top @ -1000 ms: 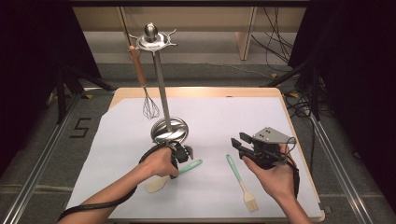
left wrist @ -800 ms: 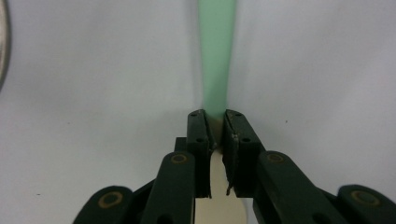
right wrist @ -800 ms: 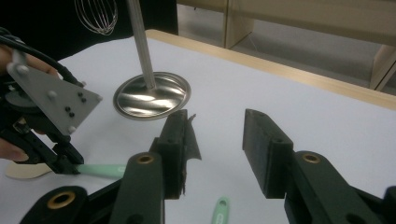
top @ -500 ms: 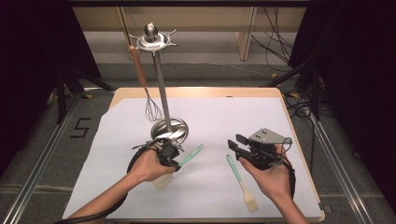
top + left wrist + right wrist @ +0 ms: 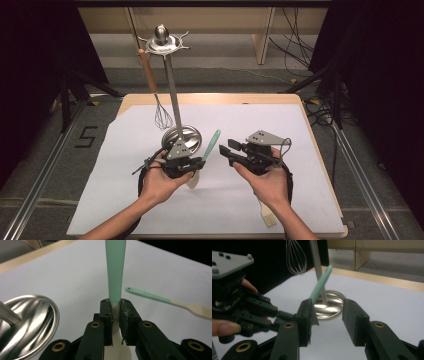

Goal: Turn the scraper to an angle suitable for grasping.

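Note:
My left gripper is shut on a spatula at the neck, lifted off the white sheet. Its mint-green handle slants up and away, and its cream head hangs below the jaws. My right gripper is just right of it, pointing left. Its jaws are open, have just been opening wider, and hold nothing. In the right gripper view the green handle rises behind the left jaw.
A steel utensil stand has its round base beside my left gripper. A wood-handled whisk hangs from its top. A pastry brush lies on the sheet under my right forearm.
The left gripper has raised the spatula off the sheet, and its handle now points up and away. The right gripper has moved left toward it, away from the brush.

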Motion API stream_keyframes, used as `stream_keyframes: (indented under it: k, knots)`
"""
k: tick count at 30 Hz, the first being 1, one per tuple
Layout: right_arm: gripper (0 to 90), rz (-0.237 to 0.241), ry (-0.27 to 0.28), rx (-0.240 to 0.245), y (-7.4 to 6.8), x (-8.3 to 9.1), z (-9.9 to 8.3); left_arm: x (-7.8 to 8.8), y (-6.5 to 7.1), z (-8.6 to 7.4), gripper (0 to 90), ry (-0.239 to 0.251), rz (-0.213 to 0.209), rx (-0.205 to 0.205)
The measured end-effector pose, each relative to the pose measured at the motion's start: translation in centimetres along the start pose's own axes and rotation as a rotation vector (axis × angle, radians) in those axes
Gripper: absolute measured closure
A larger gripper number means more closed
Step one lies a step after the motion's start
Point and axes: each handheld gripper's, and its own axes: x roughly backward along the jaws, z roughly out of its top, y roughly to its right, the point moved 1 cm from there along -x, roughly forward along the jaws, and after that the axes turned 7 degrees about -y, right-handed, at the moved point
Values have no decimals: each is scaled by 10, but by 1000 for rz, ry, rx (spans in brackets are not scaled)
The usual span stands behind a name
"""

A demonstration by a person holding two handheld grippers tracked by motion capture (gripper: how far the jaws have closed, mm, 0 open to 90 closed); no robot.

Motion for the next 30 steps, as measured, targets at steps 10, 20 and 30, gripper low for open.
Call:
stream_keyframes:
  k: [10,20,30]
  knots:
    - [669,56,4,-68,-5,-12,12,6,11,4,804,47,33,-17]
    - [828,84,28,-50,-17,-7,23,11,10,7,664,124,-72,-24]
    - [827,264,1,83,-14,7,26,28,-5,12,541,174,-362,-54]
